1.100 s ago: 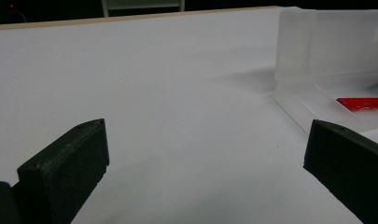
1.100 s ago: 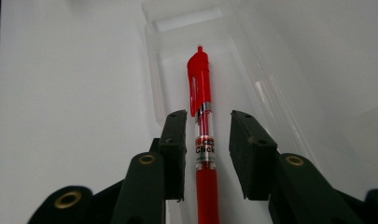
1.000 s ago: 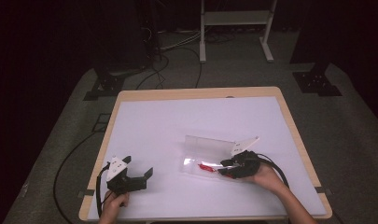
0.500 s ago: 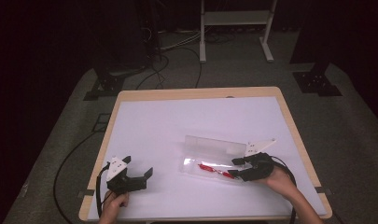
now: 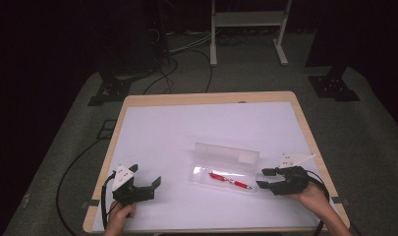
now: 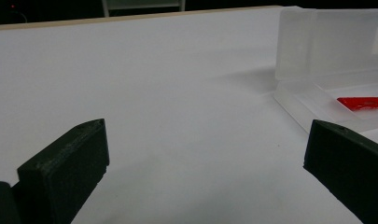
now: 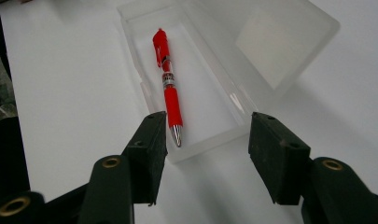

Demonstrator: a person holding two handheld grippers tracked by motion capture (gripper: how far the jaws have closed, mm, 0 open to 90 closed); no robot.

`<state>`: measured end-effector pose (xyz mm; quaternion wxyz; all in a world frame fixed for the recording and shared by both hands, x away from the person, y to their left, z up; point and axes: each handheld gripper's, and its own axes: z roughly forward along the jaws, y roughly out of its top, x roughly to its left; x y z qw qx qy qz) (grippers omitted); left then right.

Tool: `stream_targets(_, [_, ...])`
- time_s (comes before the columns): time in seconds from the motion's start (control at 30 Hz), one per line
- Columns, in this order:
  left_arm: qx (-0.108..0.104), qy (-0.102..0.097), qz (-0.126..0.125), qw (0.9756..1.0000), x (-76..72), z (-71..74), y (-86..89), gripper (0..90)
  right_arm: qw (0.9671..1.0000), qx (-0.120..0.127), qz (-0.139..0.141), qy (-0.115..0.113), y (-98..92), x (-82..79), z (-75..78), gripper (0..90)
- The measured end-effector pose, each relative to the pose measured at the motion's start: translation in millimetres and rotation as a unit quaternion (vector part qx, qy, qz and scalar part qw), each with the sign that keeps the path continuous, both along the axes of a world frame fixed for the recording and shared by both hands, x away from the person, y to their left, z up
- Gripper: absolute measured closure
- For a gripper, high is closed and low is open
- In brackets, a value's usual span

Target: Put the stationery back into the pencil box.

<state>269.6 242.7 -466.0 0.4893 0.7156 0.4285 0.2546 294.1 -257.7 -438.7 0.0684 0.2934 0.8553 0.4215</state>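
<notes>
The white rectangular table (image 5: 152,147) carries the clear plastic pencil case (image 5: 225,169), my landmark, its lid hinged up and open. Inside it lies the red click pen with a silver tip (image 7: 168,88), flat on the case floor, so I judge the placing done; closing the lid looks left. My right gripper (image 5: 264,179) sits just off the case's end, jaws just opened, nothing between them. My left gripper (image 5: 146,178) waits well apart, jaws wide, empty.

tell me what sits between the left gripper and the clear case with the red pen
Nothing: in the high view only bare white table separates the left gripper from the clear case holding the red pen.
</notes>
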Motion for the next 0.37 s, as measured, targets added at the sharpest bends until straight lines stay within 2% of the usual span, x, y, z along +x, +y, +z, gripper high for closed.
stream_targets(0.23, [0.001,-0.001,0.0,1.0,-0.1,0.1,-0.2,0.0,0.9997,0.004,-0.022,0.001,-20.8,-10.2,-5.6,45.1])
stream_targets(0.37, [0.001,0.0,-0.001,1.0,0.2,0.0,0.0,0.0,0.999,0.016,-0.042,-0.001,-34.1,-19.9,-8.2,42.0])
